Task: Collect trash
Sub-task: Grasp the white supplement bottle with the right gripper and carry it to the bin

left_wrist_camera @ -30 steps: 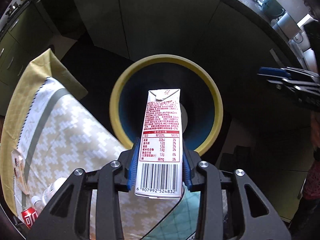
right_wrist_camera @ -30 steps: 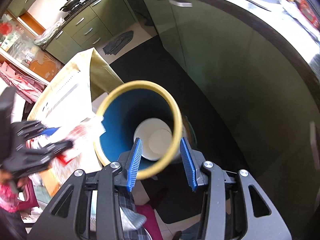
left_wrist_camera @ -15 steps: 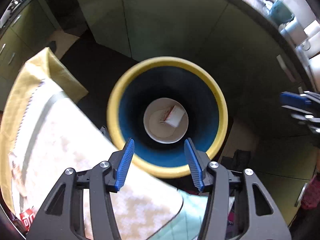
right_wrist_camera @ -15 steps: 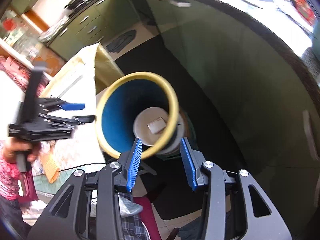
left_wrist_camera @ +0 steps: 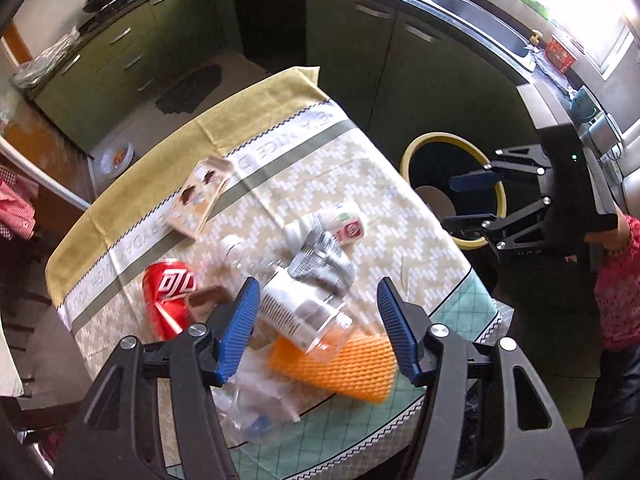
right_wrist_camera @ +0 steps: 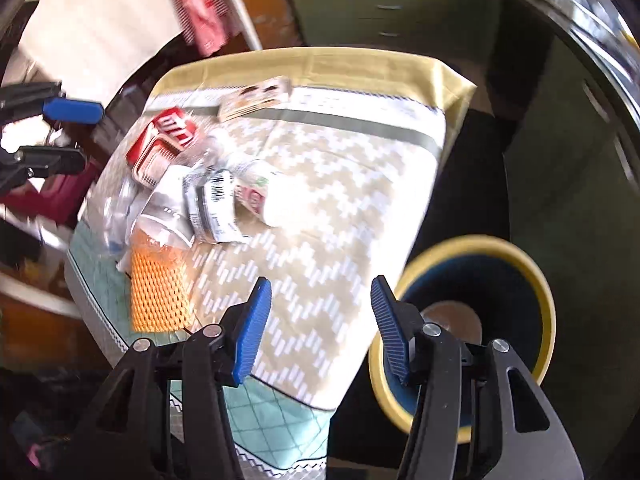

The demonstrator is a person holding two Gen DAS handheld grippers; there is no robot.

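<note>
My left gripper [left_wrist_camera: 318,328] is open and empty, above a pile of trash on the table: a clear plastic bottle [left_wrist_camera: 304,312], a crushed red can [left_wrist_camera: 168,296], an orange foam net [left_wrist_camera: 344,364], a small drink carton [left_wrist_camera: 346,224] and a flat snack box [left_wrist_camera: 200,196]. The yellow-rimmed blue bin [left_wrist_camera: 454,184] stands off the table's right side. My right gripper [right_wrist_camera: 320,328] is open and empty over the table edge, with the bin [right_wrist_camera: 472,320] just to its right. It also shows in the left wrist view [left_wrist_camera: 476,200], in front of the bin.
The table wears a beige patterned cloth [left_wrist_camera: 392,200] with a yellow border. Dark green kitchen cabinets [left_wrist_camera: 120,56] and a sink counter [left_wrist_camera: 460,4] surround it. A plate [left_wrist_camera: 116,156] lies on the floor at far left. The person's red sleeve [left_wrist_camera: 620,280] is at right.
My left gripper let the milk carton drop into the bin, then swung back over the trash pile on the table. My right gripper turned away from the bin mouth toward the table.
</note>
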